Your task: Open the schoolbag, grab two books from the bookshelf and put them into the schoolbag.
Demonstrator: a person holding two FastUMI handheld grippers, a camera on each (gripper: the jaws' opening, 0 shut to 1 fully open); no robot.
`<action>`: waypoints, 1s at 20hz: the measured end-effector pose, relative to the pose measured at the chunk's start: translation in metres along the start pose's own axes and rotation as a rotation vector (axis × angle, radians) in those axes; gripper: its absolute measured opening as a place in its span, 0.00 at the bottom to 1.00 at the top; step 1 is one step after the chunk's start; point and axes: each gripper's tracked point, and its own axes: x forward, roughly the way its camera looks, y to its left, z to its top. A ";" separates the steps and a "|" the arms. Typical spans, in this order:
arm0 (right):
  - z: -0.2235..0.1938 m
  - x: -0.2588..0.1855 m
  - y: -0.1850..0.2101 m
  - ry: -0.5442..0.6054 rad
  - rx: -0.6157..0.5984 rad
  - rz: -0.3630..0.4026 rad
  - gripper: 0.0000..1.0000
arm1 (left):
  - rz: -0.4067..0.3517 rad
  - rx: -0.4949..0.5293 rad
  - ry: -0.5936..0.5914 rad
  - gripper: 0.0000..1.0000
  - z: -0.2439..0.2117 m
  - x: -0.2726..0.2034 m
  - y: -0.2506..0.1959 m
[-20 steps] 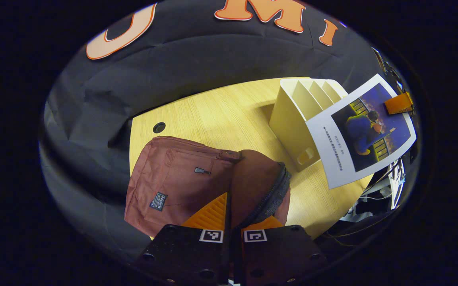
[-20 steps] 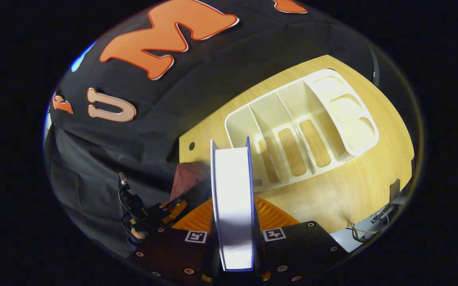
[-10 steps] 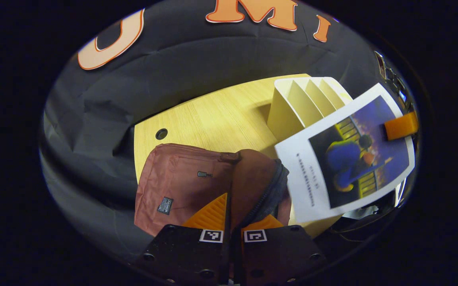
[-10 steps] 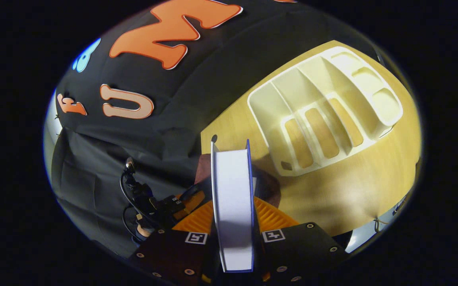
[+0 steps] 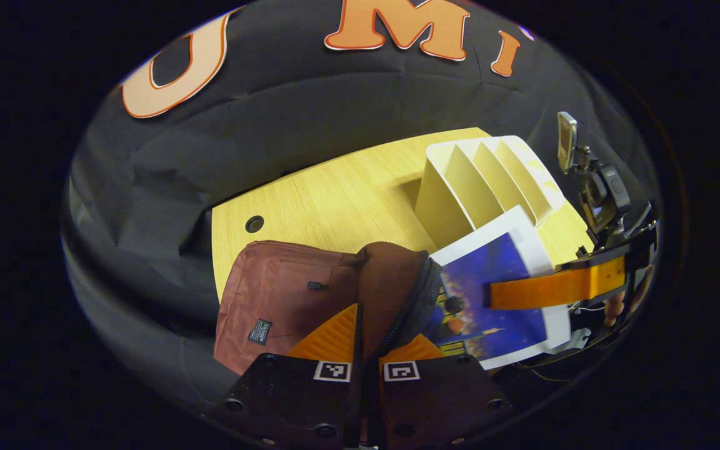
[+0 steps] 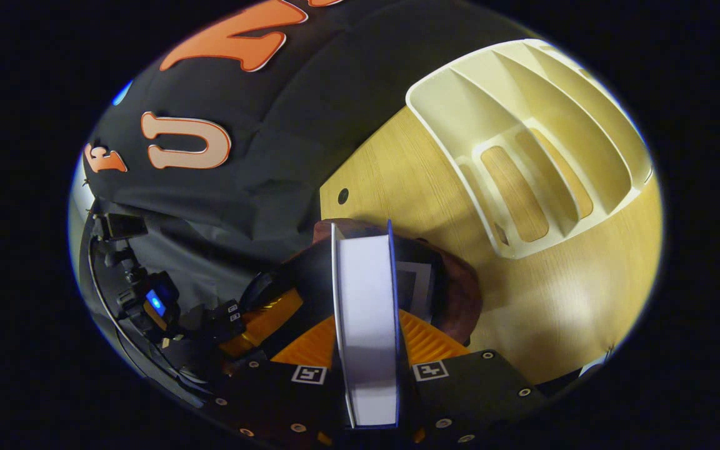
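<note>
Schoolbag of reddish-brown cloth lies on the pale wooden table – the left gripper is clamped on its open flap, holding the mouth wide. The right gripper, clamped on a thin white-edged book with a blue picture cover, has swung from beside the cream plastic bookshelf to the bag's mouth. Next, I think, it must slide the book in – then let go.

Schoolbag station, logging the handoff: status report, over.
Left gripper shut on schoolbag flap, holding the mouth open. Right gripper shut on book, its lower edge at the opening. Bookshelf slots empty. Nothing blocking.
</note>
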 end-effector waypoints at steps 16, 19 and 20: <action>-0.017 0.098 0.007 -0.084 0.115 0.098 0.35 | -0.070 0.051 -0.058 0.05 0.008 -0.006 -0.027; -0.016 0.115 0.012 -0.102 0.099 0.112 0.36 | -0.069 0.059 -0.063 0.05 0.010 -0.006 -0.028; -0.016 0.123 0.014 -0.107 0.087 0.123 0.35 | -0.068 0.066 -0.068 0.05 0.012 -0.007 -0.029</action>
